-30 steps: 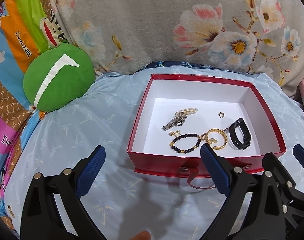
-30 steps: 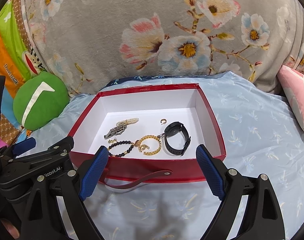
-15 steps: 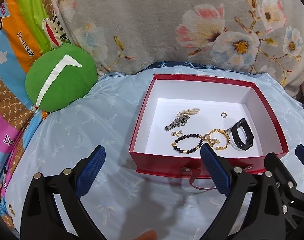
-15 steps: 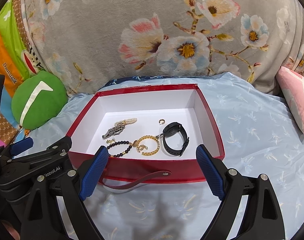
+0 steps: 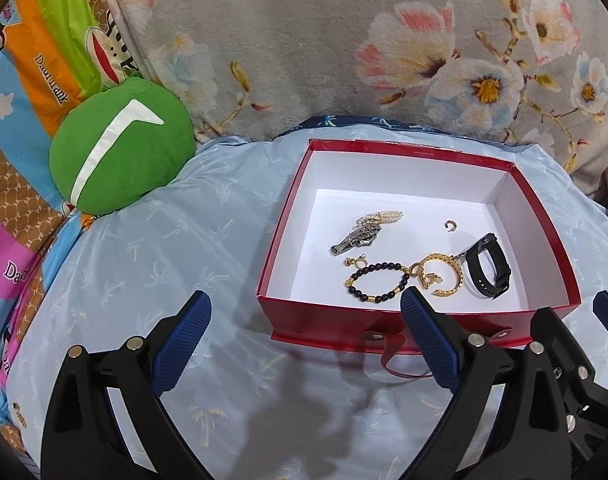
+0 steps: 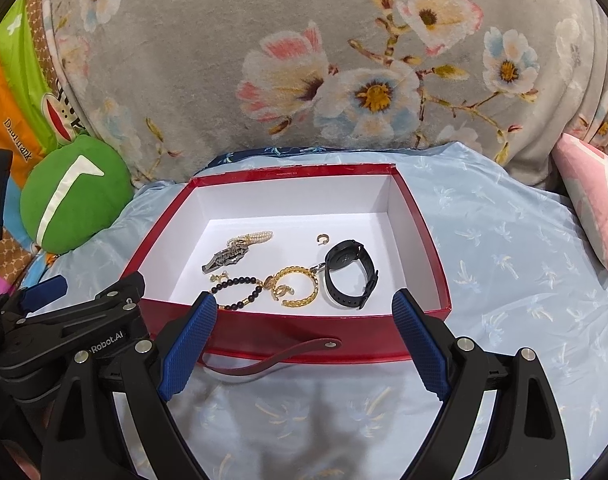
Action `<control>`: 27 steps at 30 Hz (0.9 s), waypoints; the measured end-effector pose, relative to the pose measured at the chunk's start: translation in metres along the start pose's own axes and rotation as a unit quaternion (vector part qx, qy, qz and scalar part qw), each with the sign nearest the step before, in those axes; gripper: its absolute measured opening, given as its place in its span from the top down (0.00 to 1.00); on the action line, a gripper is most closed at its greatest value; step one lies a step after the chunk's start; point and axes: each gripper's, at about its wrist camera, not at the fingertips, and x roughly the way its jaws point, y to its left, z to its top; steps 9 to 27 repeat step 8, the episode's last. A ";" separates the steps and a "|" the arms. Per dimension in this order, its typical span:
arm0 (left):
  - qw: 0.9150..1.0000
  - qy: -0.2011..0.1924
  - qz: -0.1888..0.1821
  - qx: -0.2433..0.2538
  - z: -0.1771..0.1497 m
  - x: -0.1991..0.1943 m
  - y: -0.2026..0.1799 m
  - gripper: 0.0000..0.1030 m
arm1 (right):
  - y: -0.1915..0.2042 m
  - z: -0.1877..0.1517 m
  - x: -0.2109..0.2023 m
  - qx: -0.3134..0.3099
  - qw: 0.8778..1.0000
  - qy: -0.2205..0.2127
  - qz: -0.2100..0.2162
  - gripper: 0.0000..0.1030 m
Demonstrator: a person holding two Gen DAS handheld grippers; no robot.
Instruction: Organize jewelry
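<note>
A red box [image 5: 420, 324] [image 6: 304, 334] with a white inside lies on a pale blue sheet. In it are a black watch [image 5: 486, 266] [image 6: 350, 274], a gold chain bracelet [image 5: 444, 274] [image 6: 299, 284], a black bead bracelet [image 5: 376, 282] [image 6: 239, 290], a silver and pearl brooch [image 5: 364, 232] [image 6: 233, 254], small earrings [image 5: 356, 261] and a small gold ring [image 5: 450, 225] [image 6: 323, 239]. My left gripper [image 5: 306, 334] hovers open before the box's left front corner, holding nothing. My right gripper [image 6: 304, 334] stands open in front of the box's front wall, empty too.
A green round cushion [image 5: 119, 148] [image 6: 73, 196] sits at the left. A grey flowered blanket [image 5: 344, 48] rises behind the box. A pink pillow [image 6: 592, 196] lies at the right. A red strap [image 6: 271, 360] hangs from the box's front wall.
Both views have drifted slightly, so the box sits a little further right in the left wrist view. Neither gripper has changed its opening, and the jewelry lies as before.
</note>
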 end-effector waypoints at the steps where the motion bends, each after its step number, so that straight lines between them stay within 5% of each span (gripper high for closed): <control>1: 1.000 -0.001 0.000 0.002 0.000 0.000 0.000 0.10 | 0.000 0.000 0.000 -0.001 1.000 0.000 -0.001 0.16; 27: 1.000 -0.005 0.008 0.003 -0.003 0.000 -0.002 0.10 | 0.004 -0.002 0.000 -0.010 1.000 0.000 -0.010 0.16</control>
